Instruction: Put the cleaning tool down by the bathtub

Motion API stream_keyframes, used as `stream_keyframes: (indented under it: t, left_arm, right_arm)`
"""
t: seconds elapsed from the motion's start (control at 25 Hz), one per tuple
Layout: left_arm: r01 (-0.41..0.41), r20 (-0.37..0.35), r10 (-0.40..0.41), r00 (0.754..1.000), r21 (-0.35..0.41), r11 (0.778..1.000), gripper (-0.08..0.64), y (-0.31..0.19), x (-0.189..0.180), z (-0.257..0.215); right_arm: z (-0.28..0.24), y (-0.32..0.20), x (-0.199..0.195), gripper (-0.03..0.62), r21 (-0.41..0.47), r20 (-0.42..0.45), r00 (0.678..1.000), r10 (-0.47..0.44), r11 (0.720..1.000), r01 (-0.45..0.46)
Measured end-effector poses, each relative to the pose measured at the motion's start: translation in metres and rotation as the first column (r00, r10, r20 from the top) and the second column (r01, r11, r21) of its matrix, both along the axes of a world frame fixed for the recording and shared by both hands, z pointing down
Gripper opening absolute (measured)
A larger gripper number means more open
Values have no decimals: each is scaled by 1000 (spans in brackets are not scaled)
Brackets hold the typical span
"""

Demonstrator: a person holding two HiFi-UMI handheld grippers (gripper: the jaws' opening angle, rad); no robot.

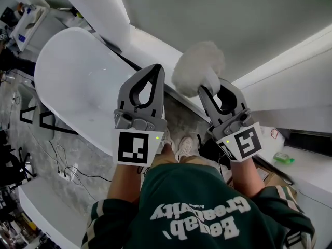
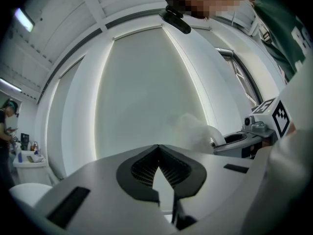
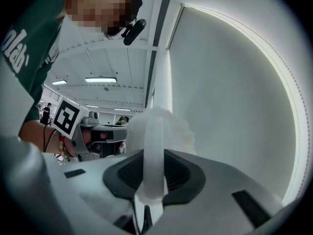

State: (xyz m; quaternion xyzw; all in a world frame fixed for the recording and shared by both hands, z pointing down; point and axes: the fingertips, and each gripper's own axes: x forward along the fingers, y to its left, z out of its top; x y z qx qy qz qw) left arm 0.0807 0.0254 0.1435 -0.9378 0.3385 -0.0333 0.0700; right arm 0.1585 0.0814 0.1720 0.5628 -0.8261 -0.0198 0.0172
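Observe the cleaning tool (image 1: 199,66) pinched by its white band in the right claw (image 1: 218,87), fluffy head projecting past the tips, long axis in line with the jaws. Observe the left claw (image 1: 154,70) pressed together on nothing, just beside. Locate the bathtub (image 1: 72,77) below and left of both claws; nothing visible inside. Expect a lowering move down-left, likely carried by the right hand alone.
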Motion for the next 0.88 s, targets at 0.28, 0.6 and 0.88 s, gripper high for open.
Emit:
stream_keyframes:
  t: [0.28,0.6,0.88]
  left_arm:
    - [23,10,-23,1000,21,1000,8,-36,-25,-1]
    - [25,-6,-25,1000,4,1000,8,-74,-52,5]
    - [15,12,-15,1000,9,1000,8,-90,-54,13]
  right_arm:
    - [3,-35,-17,92,-27,-3,1000,-5,1000,5]
    - [6,-73,-39,92,-43,-20,1000,22,999,-23]
    - [17,-90,-44,92,-66,-29,999,24,997,-26]
